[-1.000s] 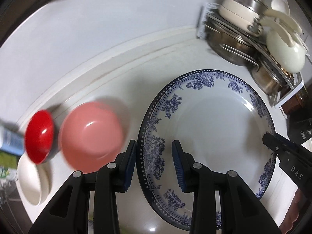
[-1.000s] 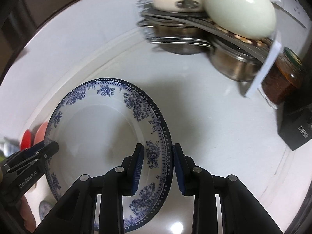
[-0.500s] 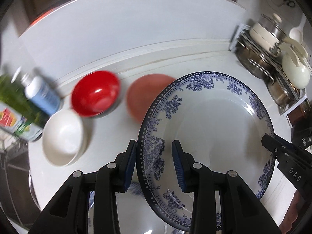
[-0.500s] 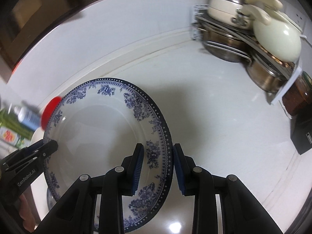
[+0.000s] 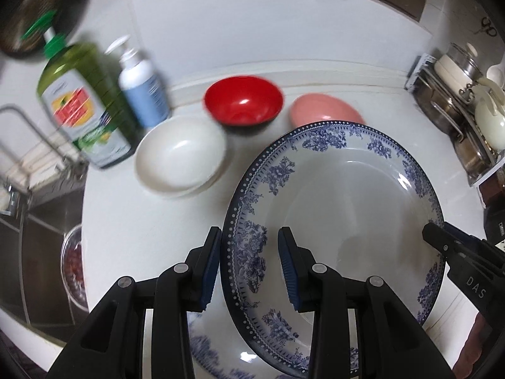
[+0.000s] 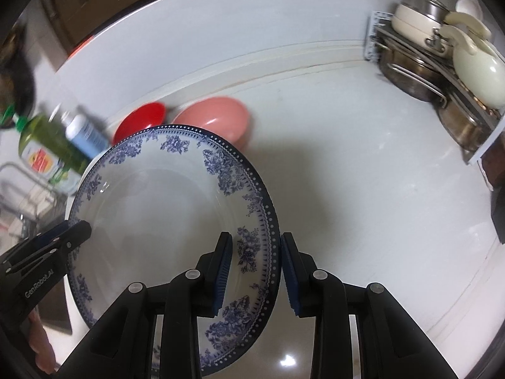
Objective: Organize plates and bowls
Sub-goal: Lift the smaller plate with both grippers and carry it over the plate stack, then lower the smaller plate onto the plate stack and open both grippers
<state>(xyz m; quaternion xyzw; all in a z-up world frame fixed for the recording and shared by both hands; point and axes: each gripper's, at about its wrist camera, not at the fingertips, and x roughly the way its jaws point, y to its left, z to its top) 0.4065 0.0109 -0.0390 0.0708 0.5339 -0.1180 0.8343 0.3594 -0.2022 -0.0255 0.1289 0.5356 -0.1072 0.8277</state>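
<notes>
A large white plate with a blue floral rim [image 5: 341, 221] hangs tilted above the counter, held from both sides. My left gripper [image 5: 249, 252] is shut on its left rim, and my right gripper [image 6: 255, 259] is shut on the opposite rim [image 6: 262, 208]. The right gripper's tip [image 5: 442, 240] shows at the plate's far edge in the left wrist view. On the counter behind stand a red bowl [image 5: 243, 102], a pink bowl [image 5: 322, 112] and a white bowl [image 5: 180, 158]. Another blue-patterned plate [image 5: 208, 353] lies below, mostly hidden.
A green bottle [image 5: 82, 107] and a white pump bottle [image 5: 142, 85] stand at the left by the sink [image 5: 47, 221]. A rack of steel pots and a cream kettle [image 6: 448, 63] fills the right back corner. A dark box [image 5: 495, 221] sits at the right edge.
Both grippers have carried the plate leftward along the counter. The bowls, bottles and sink have come into view, and the pot rack has slid towards the right edge.
</notes>
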